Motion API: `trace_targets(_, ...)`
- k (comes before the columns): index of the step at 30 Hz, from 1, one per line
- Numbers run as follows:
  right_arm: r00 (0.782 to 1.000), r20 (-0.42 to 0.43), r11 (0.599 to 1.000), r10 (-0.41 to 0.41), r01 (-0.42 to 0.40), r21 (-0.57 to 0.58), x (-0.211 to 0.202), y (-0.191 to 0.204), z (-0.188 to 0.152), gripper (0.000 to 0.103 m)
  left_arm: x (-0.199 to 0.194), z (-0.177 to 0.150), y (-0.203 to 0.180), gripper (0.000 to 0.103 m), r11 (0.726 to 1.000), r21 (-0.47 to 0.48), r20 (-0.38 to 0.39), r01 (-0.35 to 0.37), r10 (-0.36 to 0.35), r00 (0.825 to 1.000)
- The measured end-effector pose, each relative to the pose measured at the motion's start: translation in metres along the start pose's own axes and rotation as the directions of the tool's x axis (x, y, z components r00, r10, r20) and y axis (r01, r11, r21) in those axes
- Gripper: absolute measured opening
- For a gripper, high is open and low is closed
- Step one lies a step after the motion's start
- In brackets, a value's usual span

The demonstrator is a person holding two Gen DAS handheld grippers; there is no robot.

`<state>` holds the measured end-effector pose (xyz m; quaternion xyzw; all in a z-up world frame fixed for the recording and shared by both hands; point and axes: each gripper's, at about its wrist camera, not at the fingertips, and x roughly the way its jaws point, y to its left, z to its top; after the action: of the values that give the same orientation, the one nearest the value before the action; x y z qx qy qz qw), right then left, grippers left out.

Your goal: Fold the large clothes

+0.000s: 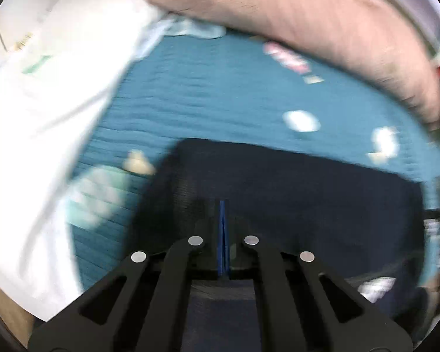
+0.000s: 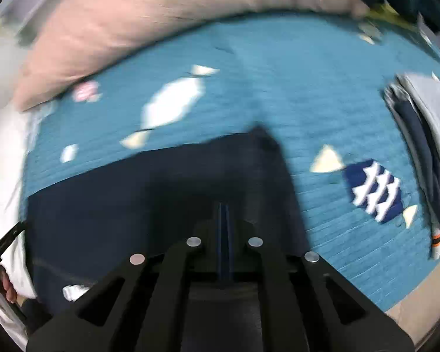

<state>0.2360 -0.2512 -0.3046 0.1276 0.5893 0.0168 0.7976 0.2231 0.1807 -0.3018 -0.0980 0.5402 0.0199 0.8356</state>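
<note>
A large dark navy cloth garment (image 1: pixel 293 193) lies spread on the near part of a teal quilted bedspread (image 1: pixel 205 94). The left gripper (image 1: pixel 222 205) and the right gripper (image 2: pixel 223 208) each have their jaws pinched together on its fabric. A long pink pillow (image 2: pixel 161 20) lies along the far side (blurred), and folded grey and navy clothes (image 2: pixel 425 146) sit at the right.

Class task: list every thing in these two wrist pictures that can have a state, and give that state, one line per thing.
left gripper: shut on the dark navy garment
right gripper: shut on the dark navy garment
dark navy garment: spread over the teal bedspread
pink pillow: lying along the bed's far edge
grey clothes: folded, stacked
</note>
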Motion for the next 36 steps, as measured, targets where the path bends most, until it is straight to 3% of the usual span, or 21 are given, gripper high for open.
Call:
trace_targets(3, 0.991, -0.016, 0.989, 0.133, -0.134, -0.063, -0.004, 0.054, -0.019, 0.004, -0.010, -0.011, -0.039, 0.002, 0.997, 0.047, 0.009, 0.067, -0.068, 0.998)
trace_targets(6, 0.963, -0.091, 0.961, 0.253, -0.261, -0.089, 0.014, 0.106, -0.044, 0.004, 0.003, -0.028, -0.074, 0.002, 0.988, 0.072, -0.040, 0.140, -0.137, 0.990)
trace_targets(7, 0.959, -0.118, 0.957, 0.257, -0.269, -0.105, 0.023, 0.119, -0.053, 0.004, 0.010, -0.036, -0.084, 0.002, 0.986, 0.088, -0.061, 0.140, -0.135, 0.989)
trace_targets(9, 0.965, -0.153, 0.960, 0.213, -0.236, -0.153, 0.041, 0.131, -0.067, 0.000, 0.030, -0.052, -0.091, 0.002, 0.987, 0.153, -0.085, 0.053, -0.040, 0.996)
trace_targets(10, 0.970, -0.156, 0.963, 0.189, -0.214, -0.165, 0.045, 0.128, -0.071, 0.000, 0.037, -0.058, -0.088, 0.002, 0.984, 0.173, -0.096, 0.035, -0.019, 0.995)
trace_targets(12, 0.963, -0.174, 0.966, 0.205, -0.228, -0.123, 0.049, 0.102, -0.072, 0.000, 0.037, -0.064, -0.067, 0.002, 0.982, 0.171, -0.100, 0.078, -0.062, 0.993)
trace_targets(13, 0.965, -0.167, 0.971, 0.201, -0.219, -0.098, 0.047, 0.087, -0.069, 0.000, 0.034, -0.064, -0.057, 0.002, 0.986, 0.166, -0.099, 0.027, -0.010, 0.995)
trace_targets(14, 0.983, -0.136, 0.984, 0.127, -0.141, -0.104, 0.039, 0.067, -0.066, 0.000, 0.031, -0.063, -0.040, 0.002, 0.979, 0.174, -0.078, -0.110, 0.125, 0.989)
trace_targets(16, 0.993, -0.114, 0.996, -0.005, -0.005, -0.092, 0.029, 0.020, -0.064, 0.000, 0.028, -0.064, -0.003, 0.002, 0.978, 0.142, -0.089, -0.151, 0.164, 0.982)
trace_targets(18, 0.989, -0.135, 0.998, 0.061, -0.060, 0.017, 0.025, -0.017, -0.064, 0.000, 0.021, -0.063, 0.031, 0.002, 0.977, 0.070, -0.105, -0.203, 0.210, 0.972)
trace_targets(20, 0.994, -0.112, 0.998, 0.011, -0.004, 0.057, 0.012, -0.033, -0.064, 0.000, 0.011, -0.063, 0.054, 0.003, 0.969, 0.016, -0.114, -0.245, 0.245, 0.963)
trace_targets(21, 0.994, -0.090, 0.996, -0.063, 0.067, 0.051, 0.004, -0.029, -0.065, 0.004, 0.005, -0.063, 0.059, 0.003, 0.974, -0.013, -0.110, -0.228, 0.225, 0.968)
trace_targets(22, 0.995, -0.077, 0.996, -0.066, 0.070, 0.055, -0.001, -0.026, -0.066, 0.005, -0.002, -0.064, 0.060, 0.003, 0.979, -0.039, -0.099, -0.202, 0.197, 0.975)
trace_targets(26, 0.995, -0.064, 0.997, 0.079, -0.078, 0.015, -0.015, 0.032, -0.081, 0.005, -0.021, -0.073, 0.012, 0.003, 0.997, 0.002, -0.052, -0.080, 0.080, 0.995)
trace_targets(29, 0.967, -0.129, 0.974, 0.221, -0.225, -0.018, -0.008, 0.082, -0.092, 0.005, -0.016, -0.084, -0.045, 0.003, 0.996, 0.077, -0.083, 0.053, -0.047, 0.995)
trace_targets(31, 0.951, -0.180, 0.964, 0.250, -0.262, -0.047, 0.005, 0.111, -0.103, 0.005, -0.013, -0.101, -0.074, 0.003, 0.986, 0.129, -0.112, 0.107, -0.093, 0.989)
trace_targets(33, 0.926, -0.259, 0.952, 0.276, -0.301, -0.060, 0.018, 0.127, -0.117, 0.005, -0.001, -0.117, -0.099, 0.002, 0.977, 0.174, -0.149, 0.123, -0.097, 0.984)
trace_targets(34, 0.925, -0.288, 0.953, 0.246, -0.285, -0.101, 0.024, 0.132, -0.125, 0.004, 0.005, -0.125, -0.103, 0.002, 0.974, 0.203, -0.154, 0.100, -0.069, 0.986)
trace_targets(35, 0.939, -0.283, 0.960, 0.193, -0.240, -0.141, 0.025, 0.132, -0.128, 0.000, 0.008, -0.128, -0.103, 0.002, 0.971, 0.221, -0.150, 0.091, -0.058, 0.987)
trace_targets(36, 0.940, -0.281, 0.959, 0.193, -0.242, -0.150, 0.029, 0.123, -0.128, 0.000, 0.010, -0.133, -0.097, 0.002, 0.965, 0.241, -0.146, 0.107, -0.073, 0.987)
